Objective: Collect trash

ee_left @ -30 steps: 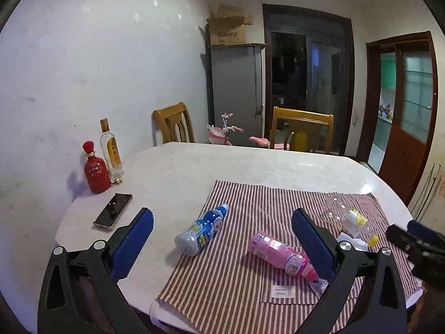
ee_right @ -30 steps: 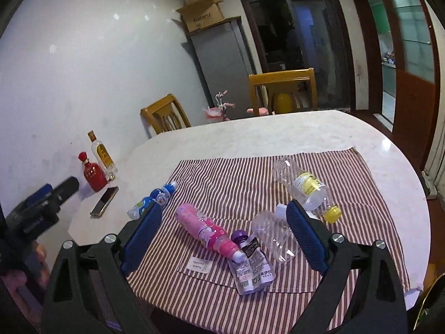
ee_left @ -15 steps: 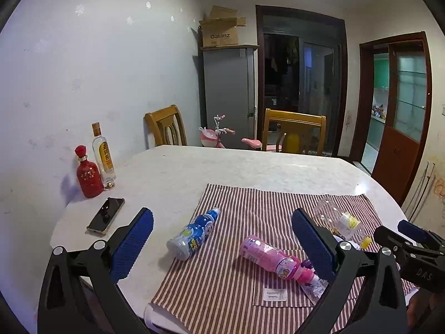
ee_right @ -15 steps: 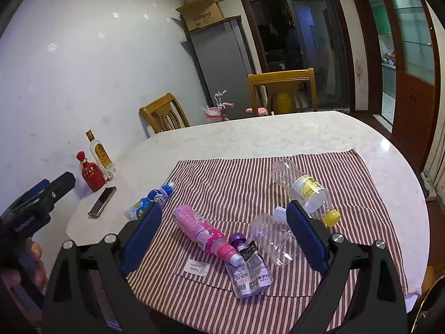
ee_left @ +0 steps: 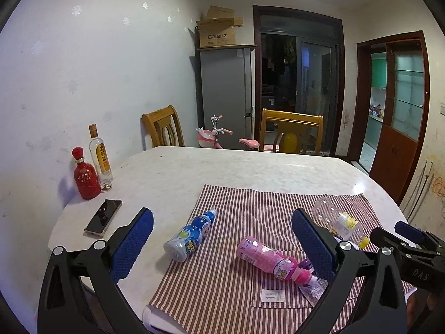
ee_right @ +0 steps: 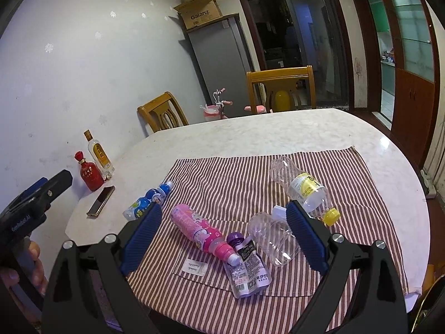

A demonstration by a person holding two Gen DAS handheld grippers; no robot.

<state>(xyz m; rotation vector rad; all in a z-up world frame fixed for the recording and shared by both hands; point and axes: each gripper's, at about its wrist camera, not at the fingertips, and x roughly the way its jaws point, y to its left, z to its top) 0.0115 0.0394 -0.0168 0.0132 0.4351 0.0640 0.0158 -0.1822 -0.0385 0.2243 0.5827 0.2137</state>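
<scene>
Both hand-held grippers hover above the near edge of the round white marble table (ee_right: 278,133), nothing held. Left gripper (ee_left: 222,239) jaws spread wide, blue pads apart; right gripper (ee_right: 224,232) likewise wide.

Trash lies on the red-and-white striped cloth (ee_right: 236,172). Blue-and-white small plastic drink bottle (ee_left: 192,235) on its side at the cloth's 9 o'clock edge, cap toward 1 o'clock. Pink plastic bottle (ee_right: 200,229) lying near centre-front, its cap touching the purple-capped clear foil pouch (ee_right: 247,267) at 6 o'clock. Crushed clear plastic bottle (ee_right: 274,239) just beside the pouch, partly behind the right gripper's finger. Clear plastic bottle with yellow label and yellow cap (ee_right: 303,186) at 3 o'clock, cap pointing near.

Off the cloth at 9 o'clock: black smartphone (ee_left: 103,217), red ceramic bottle (ee_left: 85,174), tall clear glass bottle with gold label (ee_left: 100,156), upright by the wall.
</scene>
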